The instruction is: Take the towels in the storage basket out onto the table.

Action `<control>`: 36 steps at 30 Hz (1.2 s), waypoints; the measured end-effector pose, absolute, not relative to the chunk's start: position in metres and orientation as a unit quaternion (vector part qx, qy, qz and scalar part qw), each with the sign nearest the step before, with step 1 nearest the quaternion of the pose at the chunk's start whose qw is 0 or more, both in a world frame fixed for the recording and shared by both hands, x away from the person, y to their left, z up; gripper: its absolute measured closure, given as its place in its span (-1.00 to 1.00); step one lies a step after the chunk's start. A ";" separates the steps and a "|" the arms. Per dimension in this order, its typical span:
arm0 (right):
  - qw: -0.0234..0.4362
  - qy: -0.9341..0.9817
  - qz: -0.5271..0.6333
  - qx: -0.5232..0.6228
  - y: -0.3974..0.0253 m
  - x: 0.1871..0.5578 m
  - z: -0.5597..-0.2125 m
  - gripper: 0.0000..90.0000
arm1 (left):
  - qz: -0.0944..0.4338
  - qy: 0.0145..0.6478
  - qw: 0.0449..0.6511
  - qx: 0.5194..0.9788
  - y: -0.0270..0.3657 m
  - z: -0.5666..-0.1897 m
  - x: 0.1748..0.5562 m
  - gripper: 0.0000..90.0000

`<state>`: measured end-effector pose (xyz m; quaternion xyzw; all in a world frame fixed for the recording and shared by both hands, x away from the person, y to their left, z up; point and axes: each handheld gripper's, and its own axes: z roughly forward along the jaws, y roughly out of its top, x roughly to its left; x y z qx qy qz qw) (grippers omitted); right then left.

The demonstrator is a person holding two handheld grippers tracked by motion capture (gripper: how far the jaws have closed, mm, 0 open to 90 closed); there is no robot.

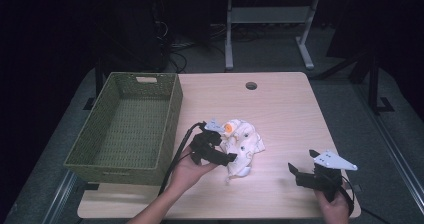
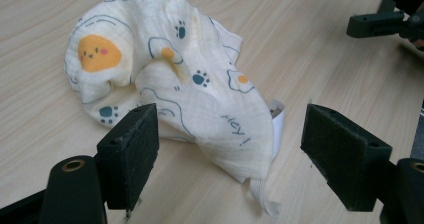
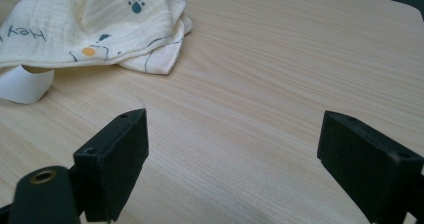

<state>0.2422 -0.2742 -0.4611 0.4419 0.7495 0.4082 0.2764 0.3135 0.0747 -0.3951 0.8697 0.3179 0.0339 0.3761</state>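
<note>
Cloth [image 1: 243, 146] lies crumpled near the middle of the counter [image 1: 285, 109], a cream muslin piece printed with paw marks and a yellow face, with a white label loop showing at its near side. The green woven basket [image 1: 125, 126] along the counter's left edge holds nothing, so the work looks barely begun: as I judge it, the cloth is not yet picked up, and the carrying to the basket is all left to do. The left gripper [image 2: 230, 151] is at the cloth's near-left side, jaws spread wide to either side of its trailing end but not closed on it. The right gripper [image 3: 232, 159] waits near the counter's near-right corner, well apart from the cloth, jaws also wide and holding nothing.
</note>
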 end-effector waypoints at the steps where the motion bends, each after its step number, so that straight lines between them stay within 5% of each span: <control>1: 0.277 0.750 0.408 0.442 -0.274 0.242 -0.461 -0.72 | 0.034 0.315 0.372 0.872 0.077 -0.396 0.312 -0.50; 36: 0.274 0.752 0.411 0.436 -0.271 0.239 -0.461 -0.72 | 0.030 0.322 0.373 0.870 0.108 -0.432 0.270 -0.48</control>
